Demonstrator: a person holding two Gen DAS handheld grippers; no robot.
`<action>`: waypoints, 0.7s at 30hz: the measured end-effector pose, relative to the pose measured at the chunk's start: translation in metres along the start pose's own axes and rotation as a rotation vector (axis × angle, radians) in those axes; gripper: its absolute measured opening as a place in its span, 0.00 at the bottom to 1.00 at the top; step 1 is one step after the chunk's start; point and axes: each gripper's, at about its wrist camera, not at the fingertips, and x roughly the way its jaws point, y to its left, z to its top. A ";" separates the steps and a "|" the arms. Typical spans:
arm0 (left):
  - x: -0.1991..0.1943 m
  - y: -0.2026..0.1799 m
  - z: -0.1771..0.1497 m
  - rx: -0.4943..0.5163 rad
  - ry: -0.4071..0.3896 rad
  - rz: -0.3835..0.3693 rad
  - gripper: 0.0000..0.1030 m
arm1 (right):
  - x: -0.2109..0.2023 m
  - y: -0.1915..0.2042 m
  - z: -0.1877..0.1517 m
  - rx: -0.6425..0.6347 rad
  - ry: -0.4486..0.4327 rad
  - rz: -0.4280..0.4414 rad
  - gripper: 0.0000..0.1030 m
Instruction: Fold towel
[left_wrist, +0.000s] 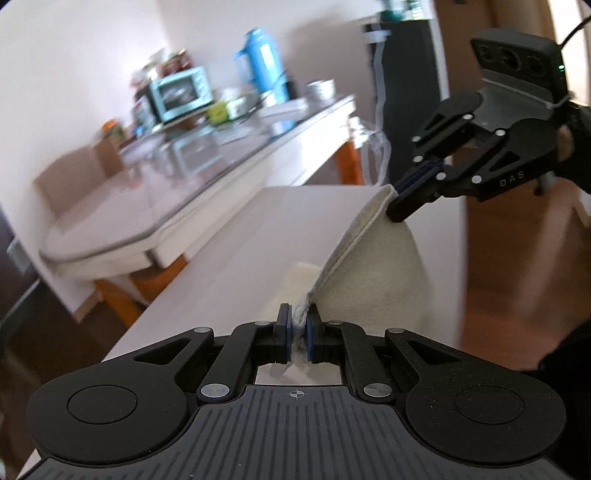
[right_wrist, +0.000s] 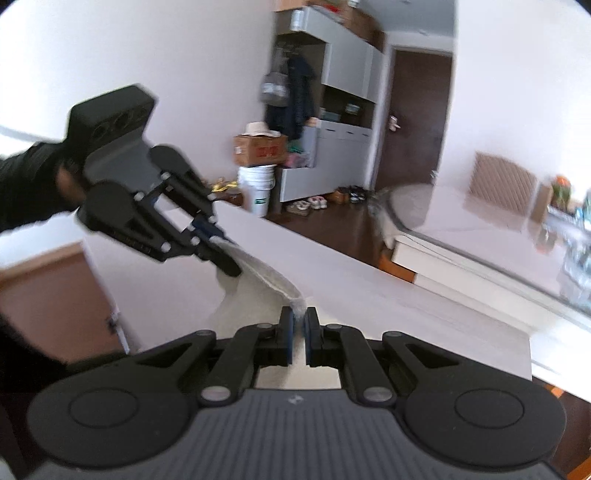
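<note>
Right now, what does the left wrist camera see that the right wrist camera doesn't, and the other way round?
Only the left wrist view shows a blue thermos and a small teal oven on a long counter. Only the right wrist view shows a cardboard box on a white bucket, shoes and a dark door. Both show the cream towel stretched above the white table between the left hand-held gripper and the right hand-held gripper.
</note>
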 end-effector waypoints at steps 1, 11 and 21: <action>0.011 0.006 0.001 -0.014 0.019 0.009 0.08 | 0.007 -0.008 -0.001 0.021 0.010 -0.002 0.07; 0.061 0.034 -0.010 -0.067 0.065 -0.008 0.08 | 0.060 -0.059 -0.021 0.194 0.067 0.013 0.15; 0.058 0.030 -0.016 -0.029 0.027 -0.048 0.08 | 0.068 -0.070 -0.027 0.265 0.041 0.060 0.32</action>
